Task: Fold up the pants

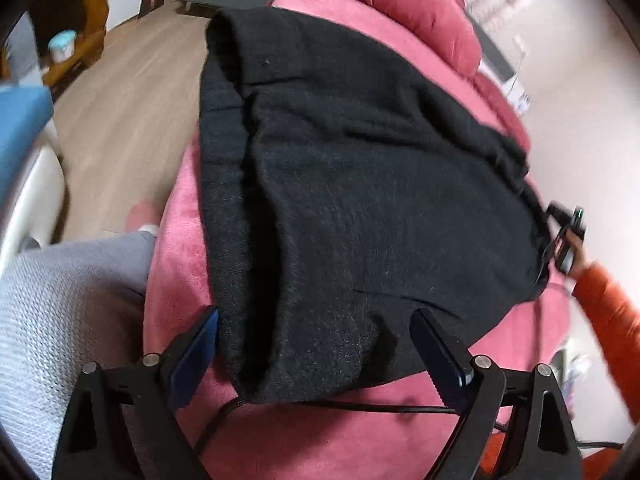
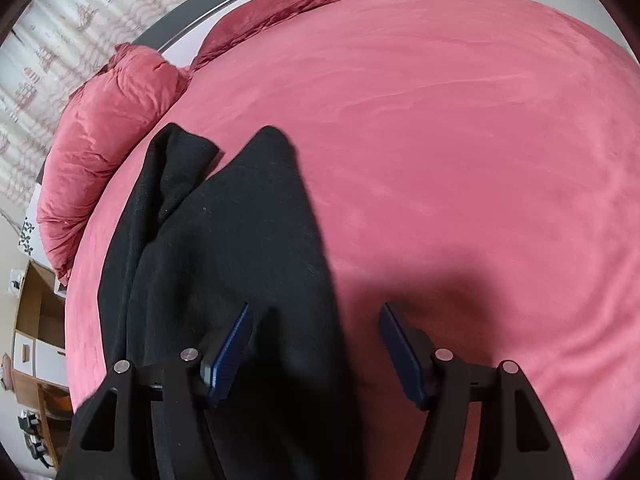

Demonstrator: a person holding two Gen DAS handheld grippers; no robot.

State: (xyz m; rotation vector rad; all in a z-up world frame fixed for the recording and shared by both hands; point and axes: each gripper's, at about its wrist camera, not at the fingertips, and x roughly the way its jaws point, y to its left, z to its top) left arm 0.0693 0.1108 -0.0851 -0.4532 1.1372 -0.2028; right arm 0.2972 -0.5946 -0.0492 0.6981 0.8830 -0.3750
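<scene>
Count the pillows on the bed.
2. One red pillow lies at the bed's head end, just beyond the black pants; a second red pillow lies past it along the headboard. Others may be out of view.

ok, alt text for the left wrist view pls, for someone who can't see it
Black pants lie folded on a pink bed, with the open left gripper just above their near edge, nothing between its fingers. At the right edge an orange-sleeved arm holds the right gripper by the pants' far side. A red pillow sits behind; wooden floor on the left.
</scene>
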